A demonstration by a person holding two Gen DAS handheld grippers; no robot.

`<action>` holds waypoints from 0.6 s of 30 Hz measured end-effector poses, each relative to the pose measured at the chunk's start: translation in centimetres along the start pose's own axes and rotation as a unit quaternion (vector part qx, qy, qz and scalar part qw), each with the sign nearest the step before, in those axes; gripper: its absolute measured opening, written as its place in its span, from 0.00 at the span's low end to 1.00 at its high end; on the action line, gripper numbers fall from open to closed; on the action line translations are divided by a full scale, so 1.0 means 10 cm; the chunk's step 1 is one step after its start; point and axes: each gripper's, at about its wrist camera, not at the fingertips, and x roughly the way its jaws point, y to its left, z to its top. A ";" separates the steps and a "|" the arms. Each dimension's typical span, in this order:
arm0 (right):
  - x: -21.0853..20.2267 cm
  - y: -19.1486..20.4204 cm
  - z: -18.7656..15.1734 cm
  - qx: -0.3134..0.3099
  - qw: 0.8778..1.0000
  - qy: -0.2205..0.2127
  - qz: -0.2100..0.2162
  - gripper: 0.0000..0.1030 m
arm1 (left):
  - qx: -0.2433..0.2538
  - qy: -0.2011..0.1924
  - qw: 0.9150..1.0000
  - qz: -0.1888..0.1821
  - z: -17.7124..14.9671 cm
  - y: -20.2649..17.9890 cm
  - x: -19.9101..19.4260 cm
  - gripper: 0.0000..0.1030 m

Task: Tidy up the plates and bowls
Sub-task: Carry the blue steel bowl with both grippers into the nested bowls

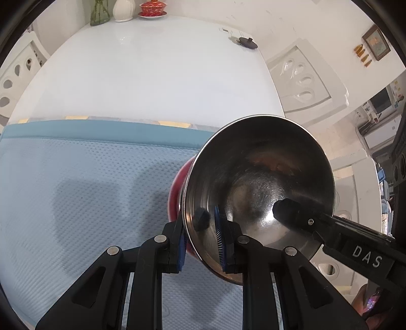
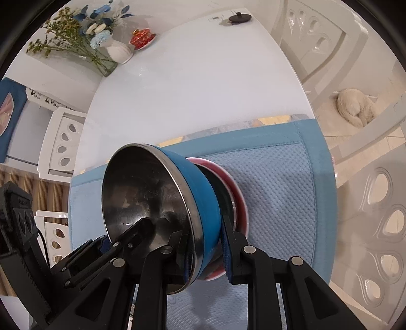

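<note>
**Both grippers held one stack of bowls over the blue mat**

Left wrist view: the left gripper (image 1: 200, 243) was clamped on the rim of a steel-lined bowl with a blue outer wall (image 1: 258, 182), one blue-padded finger (image 1: 222, 243) inside the shiny bowl and the other outside against its wall. The bowl was tipped on its side, its mouth turned toward the camera. Behind it a red bowl (image 1: 176, 193) showed as a curved band, nested against the first bowl's underside. A black finger of the right gripper (image 1: 286, 212) reached into the steel interior from the right side.

In the right wrist view, the right gripper (image 2: 205, 253) was likewise closed on the stack: its left finger lay inside the steel-lined bowl (image 2: 203, 193), its right finger (image 2: 227, 251) pressed on the outside, where the blue wall met the red bowl (image 2: 239, 200). A dark rim showed between the blue wall and the red one; whether that was a third bowl I could not tell. The left gripper (image 2: 144, 228) entered the bowl from the lower left.

The stack hung above a light blue textured mat with a darker blue border (image 2: 279, 182), which covered the near end of a white glossy table (image 2: 192, 83). At the table's far edge stood a white ceramic vase (image 2: 119, 52), a glass vase of blue and yellow flowers (image 2: 101, 61) and a red lidded teacup on a saucer (image 2: 142, 36); a small black lid (image 2: 239, 18) lay near the far right corner. White chairs (image 2: 63, 142) stood around the table.
</note>
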 end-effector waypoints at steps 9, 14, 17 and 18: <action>0.04 -0.14 0.03 0.006 1.000 0.009 -0.007 0.19 | 0.001 0.005 1.000 0.011 -0.02 -0.08 0.10 0.16; 0.05 -0.17 0.03 0.004 1.000 0.010 -0.003 0.20 | 0.004 0.000 1.000 0.020 -0.03 -0.10 0.12 0.16; 0.06 -0.17 0.03 0.003 1.000 0.011 -0.003 0.20 | 0.000 0.003 1.000 0.020 -0.03 -0.09 0.14 0.16; 0.06 -0.17 0.03 0.003 1.000 0.011 -0.002 0.20 | 0.000 0.002 1.000 0.020 -0.03 -0.09 0.14 0.16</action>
